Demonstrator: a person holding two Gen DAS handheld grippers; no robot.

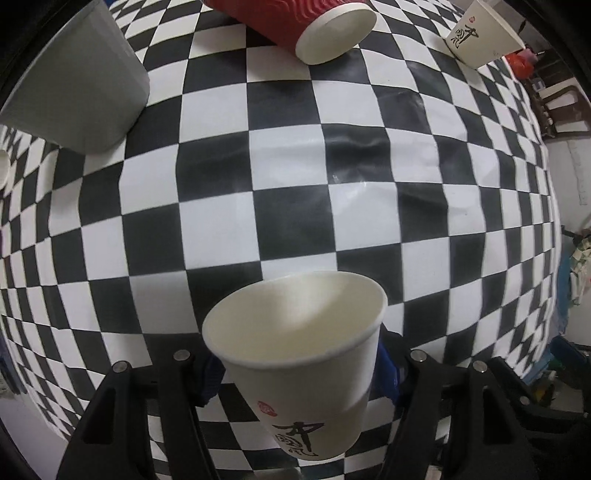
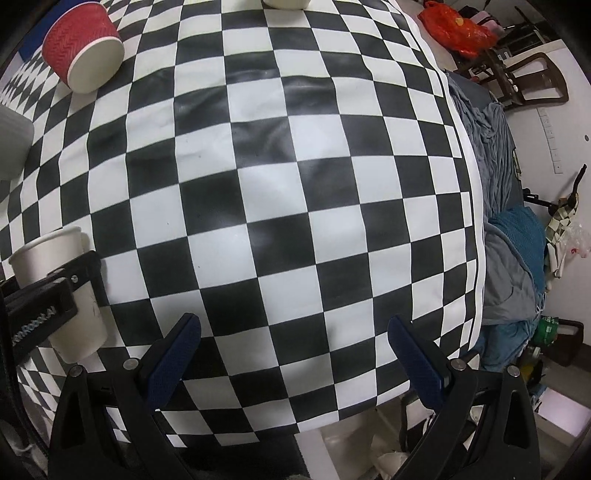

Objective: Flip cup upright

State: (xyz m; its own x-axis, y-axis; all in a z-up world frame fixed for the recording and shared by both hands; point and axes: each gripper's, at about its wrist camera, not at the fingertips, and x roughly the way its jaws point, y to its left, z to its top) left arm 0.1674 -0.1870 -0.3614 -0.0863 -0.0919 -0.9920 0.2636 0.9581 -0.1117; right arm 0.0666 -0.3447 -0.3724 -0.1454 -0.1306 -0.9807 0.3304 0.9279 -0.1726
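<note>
1. The left gripper (image 1: 295, 373) has its jaws closed on a white cup (image 1: 303, 369), mouth up and tilted, held above the checkered surface (image 1: 258, 166).
2. The right gripper (image 2: 293, 354) hangs over the surface with jaws wide apart, holding nothing.
3. A red cup (image 1: 295, 22) lies on its side at the far edge.
4. A grey cup (image 1: 74, 85) stands far left; another printed cup (image 1: 480, 33) far right.

The left gripper (image 1: 299, 373) has its jaws clamped on a load, while the right gripper (image 2: 293, 354) hangs with jaws spread.
</note>
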